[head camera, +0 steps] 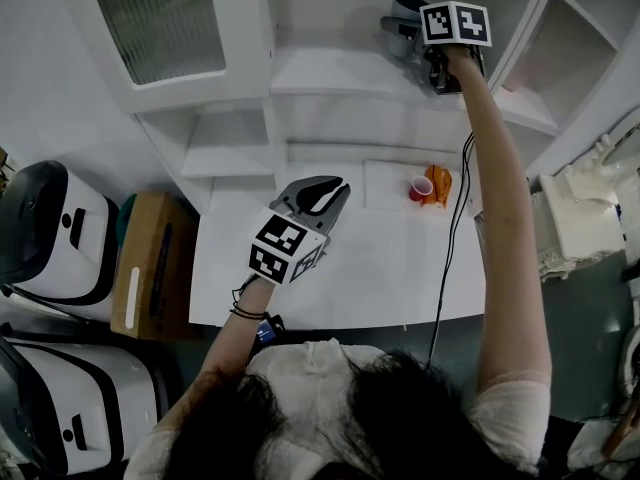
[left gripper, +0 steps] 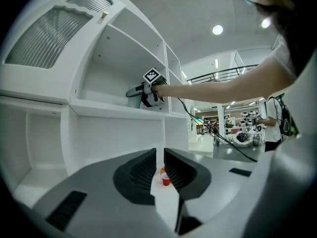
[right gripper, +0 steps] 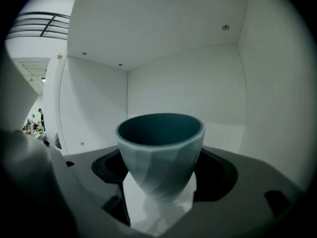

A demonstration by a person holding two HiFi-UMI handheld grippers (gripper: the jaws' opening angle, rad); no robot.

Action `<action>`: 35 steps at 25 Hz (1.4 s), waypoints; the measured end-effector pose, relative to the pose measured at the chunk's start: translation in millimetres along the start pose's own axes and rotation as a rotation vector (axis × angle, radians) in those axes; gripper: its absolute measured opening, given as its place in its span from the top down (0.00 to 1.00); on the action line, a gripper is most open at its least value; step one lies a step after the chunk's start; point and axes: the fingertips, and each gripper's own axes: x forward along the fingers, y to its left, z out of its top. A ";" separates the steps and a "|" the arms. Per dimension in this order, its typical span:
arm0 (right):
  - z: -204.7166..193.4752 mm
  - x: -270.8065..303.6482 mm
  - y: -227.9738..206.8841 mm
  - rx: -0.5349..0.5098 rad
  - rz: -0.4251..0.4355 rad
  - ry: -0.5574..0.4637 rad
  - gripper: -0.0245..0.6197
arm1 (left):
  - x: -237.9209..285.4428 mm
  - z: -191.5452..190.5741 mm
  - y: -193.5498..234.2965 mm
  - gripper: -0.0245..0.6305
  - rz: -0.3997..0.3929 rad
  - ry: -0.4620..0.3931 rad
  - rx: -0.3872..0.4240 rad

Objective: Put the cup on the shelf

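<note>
A faceted teal cup (right gripper: 161,152) that fades to white at its base stands upright between the jaws of my right gripper (right gripper: 159,182), which is shut on it. This gripper (head camera: 412,30) is raised into the upper compartment of the white shelf (head camera: 340,73), with the cup (head camera: 405,10) at the front of its jaws, just over the shelf board. The left gripper view shows that gripper (left gripper: 142,91) inside the same compartment. My left gripper (head camera: 326,194) hovers low over the white table (head camera: 380,268), its jaws shut to a thin slit with nothing between them.
A small red cup (head camera: 421,188) and an orange object (head camera: 439,184) sit at the back of the table. A cabinet door with ribbed glass (head camera: 160,18) is at the upper left. A cardboard box (head camera: 150,263) and white-and-black machines (head camera: 50,228) stand left of the table.
</note>
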 end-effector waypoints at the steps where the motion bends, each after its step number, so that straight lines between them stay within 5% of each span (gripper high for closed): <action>1: 0.2 2.3 -2.5 0.017 0.000 0.004 0.40 | -1.2 0.0 1.5 0.88 0.005 -0.002 -0.002; 9: -15.0 12.8 -12.1 0.029 -0.013 0.063 0.40 | -16.4 -4.8 16.1 0.88 0.052 -0.007 -0.015; 21: -15.0 17.2 -15.6 0.057 -0.016 -0.022 0.40 | -25.6 -12.5 21.3 0.87 0.057 0.000 -0.030; 27: -34.8 17.9 -17.7 -0.004 -0.069 0.119 0.40 | -37.9 -13.7 30.2 0.87 0.076 -0.006 -0.033; 35: -49.4 2.5 -21.5 0.019 -0.091 0.170 0.40 | -52.8 -15.9 41.9 0.87 0.087 -0.021 -0.050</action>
